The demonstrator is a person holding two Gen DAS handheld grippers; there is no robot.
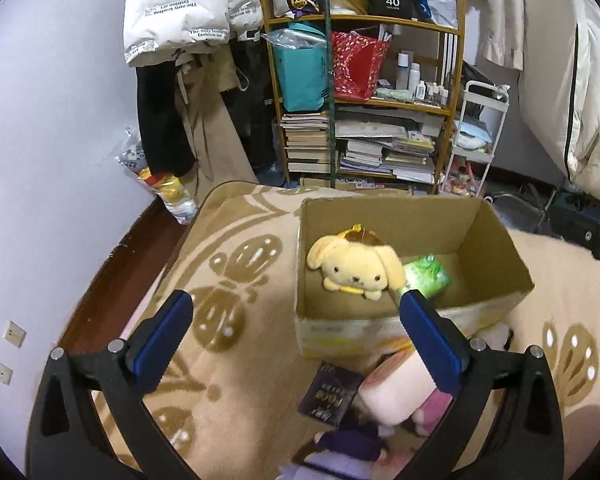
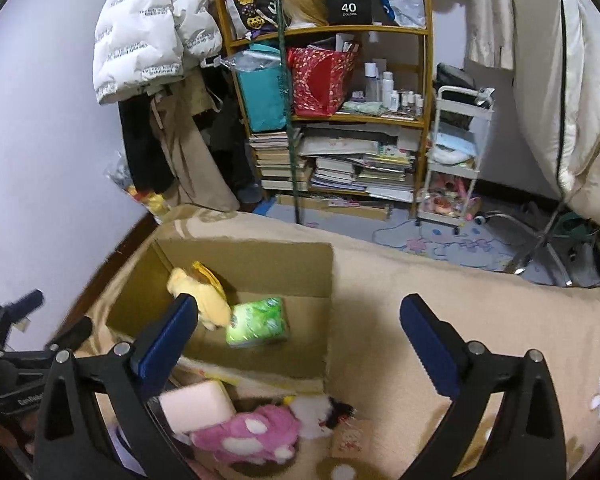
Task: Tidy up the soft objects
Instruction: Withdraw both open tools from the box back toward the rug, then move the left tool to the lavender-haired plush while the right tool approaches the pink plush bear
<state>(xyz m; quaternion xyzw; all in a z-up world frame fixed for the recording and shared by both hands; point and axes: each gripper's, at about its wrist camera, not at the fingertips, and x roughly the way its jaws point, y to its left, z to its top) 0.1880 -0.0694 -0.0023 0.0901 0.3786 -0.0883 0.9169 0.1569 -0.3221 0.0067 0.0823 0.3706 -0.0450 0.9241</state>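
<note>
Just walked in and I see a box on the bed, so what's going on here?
Someone with a gripper in each hand is sorting soft things into a cardboard box on the blanket. A yellow plush dog and a green tissue pack already lie inside. Both the left gripper and the right gripper are open and empty. A pink plush waits outside.

matt cardboard box [image 1: 416,216]; fuzzy plush dog [image 1: 356,266]; glossy, probably plastic tissue pack [image 2: 257,322]; nappy blanket [image 2: 440,300].

1. The left tool [image 1: 298,312] points steeply downward, its blue-padded fingers [image 1: 168,328] spread wide with nothing gripped.
2. The right tool [image 2: 300,316] tilts down alike, fingers [image 2: 428,340] wide apart, empty.
</note>
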